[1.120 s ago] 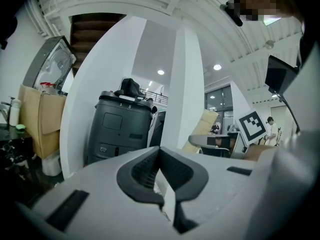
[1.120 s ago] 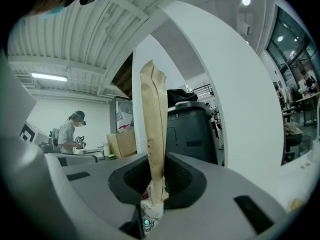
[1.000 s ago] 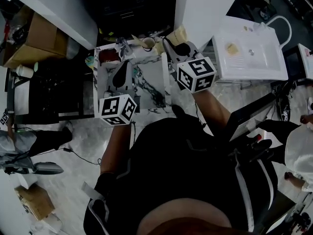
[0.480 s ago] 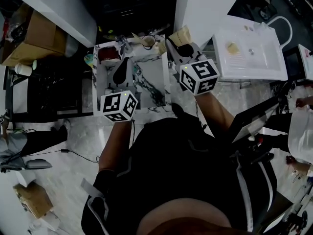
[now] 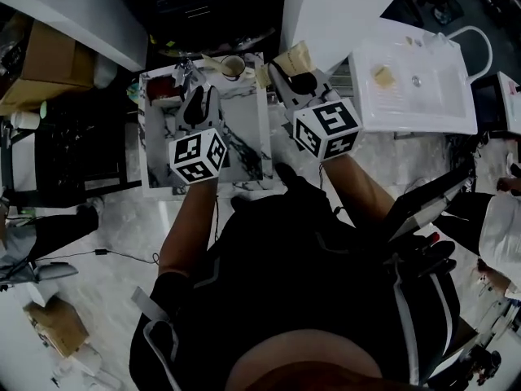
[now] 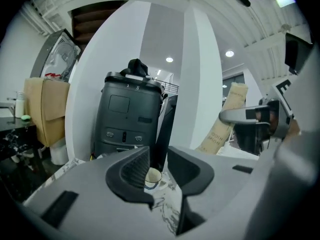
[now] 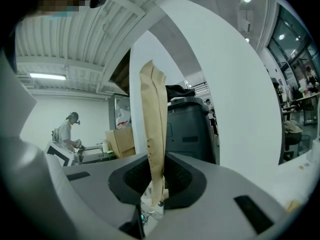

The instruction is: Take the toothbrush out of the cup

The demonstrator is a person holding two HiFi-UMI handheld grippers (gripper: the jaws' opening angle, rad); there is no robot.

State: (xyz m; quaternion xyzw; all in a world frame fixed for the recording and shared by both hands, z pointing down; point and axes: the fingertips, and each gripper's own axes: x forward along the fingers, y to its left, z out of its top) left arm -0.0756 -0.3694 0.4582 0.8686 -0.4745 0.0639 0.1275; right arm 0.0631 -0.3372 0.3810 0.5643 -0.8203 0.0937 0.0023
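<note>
The left tool (image 6: 158,164) has dropped toward the marble tabletop (image 5: 244,141) since a second ago. Its jaws, together then, are now opening with nothing between them. The left gripper view shows the cup (image 6: 152,177) through that gap, farther along, with no handle standing in it. The head view only places it at upper centre. At right, the right tool (image 7: 158,181) is clamped on a tan paper-sleeved stick (image 7: 153,114), probably the toothbrush, so it seems already out.
</note>
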